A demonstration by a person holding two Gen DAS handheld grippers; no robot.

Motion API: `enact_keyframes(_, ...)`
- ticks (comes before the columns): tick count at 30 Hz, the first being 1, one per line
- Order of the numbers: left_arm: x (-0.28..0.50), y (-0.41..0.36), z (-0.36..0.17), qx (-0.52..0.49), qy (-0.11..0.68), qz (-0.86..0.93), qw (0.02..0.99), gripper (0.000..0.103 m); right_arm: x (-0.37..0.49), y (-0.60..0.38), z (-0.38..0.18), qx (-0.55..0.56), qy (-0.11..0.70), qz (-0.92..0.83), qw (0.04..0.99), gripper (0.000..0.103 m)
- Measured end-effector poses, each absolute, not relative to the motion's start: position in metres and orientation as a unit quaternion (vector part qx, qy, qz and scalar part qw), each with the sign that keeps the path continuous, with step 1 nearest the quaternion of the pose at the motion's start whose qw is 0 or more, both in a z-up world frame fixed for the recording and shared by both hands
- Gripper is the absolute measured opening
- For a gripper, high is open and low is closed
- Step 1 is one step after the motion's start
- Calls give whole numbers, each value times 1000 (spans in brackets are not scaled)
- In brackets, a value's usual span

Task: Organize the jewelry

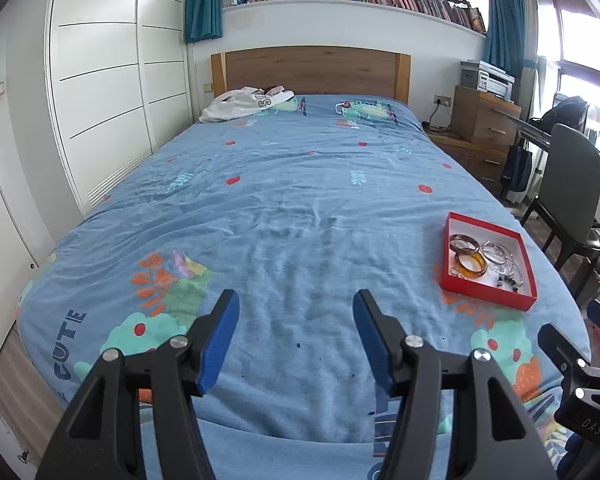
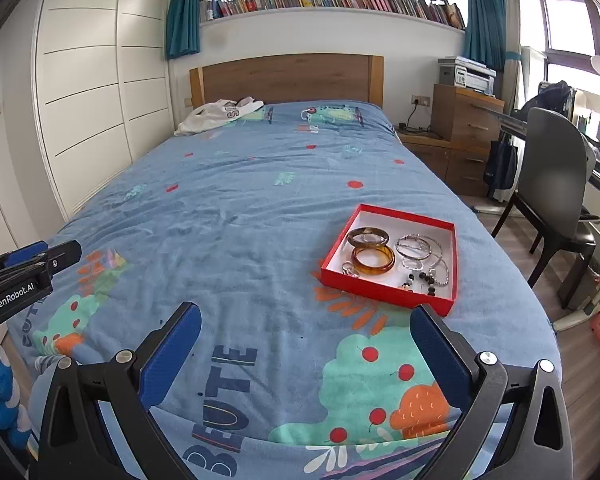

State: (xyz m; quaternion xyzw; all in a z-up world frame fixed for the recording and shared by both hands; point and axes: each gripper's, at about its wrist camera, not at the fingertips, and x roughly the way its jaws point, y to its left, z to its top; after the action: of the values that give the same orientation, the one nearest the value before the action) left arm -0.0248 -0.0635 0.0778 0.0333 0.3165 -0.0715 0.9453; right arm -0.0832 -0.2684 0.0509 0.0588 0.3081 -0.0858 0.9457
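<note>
Jewelry sits in a shallow red tray (image 2: 388, 294) on the bed (image 2: 240, 220), toward the right side near the foot. Inside: a dark bangle (image 2: 368, 236) touching an amber bangle (image 2: 373, 261), silver chains and thin hoops (image 2: 418, 252) piled to the right, a beaded piece (image 2: 420, 280) at the near edge, a small silver item (image 2: 350, 269) near-left.

Handling, judged: bangles look rigid, glossy, likely slippery; best taken across the band with one pad inside the ring and one outside. Chains are limp and light, probably tangled with each other, so pinch a bunched section and lift slowly or several may come up together. Beads are small and could roll. Tray is light card and may slide on the soft bedding if nudged.

Right claw (image 2: 306, 344) released, jaws spread wide, held low over the foot of the bed, aimed up the bed, tray just ahead and slightly right of it; right finger tip overlaps the tray's near corner in view, contact cannot be told. Left claw (image 1: 296, 328) also released, empty, over bare bedding, well apart from the red tray (image 1: 488, 296), which lies to its right.
</note>
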Motion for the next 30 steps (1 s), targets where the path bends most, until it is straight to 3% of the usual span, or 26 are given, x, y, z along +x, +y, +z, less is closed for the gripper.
enact_keyframes(30,-9,-61,47,45,350,-43,935,58,-72,-269,31,58,313,-72,945,102)
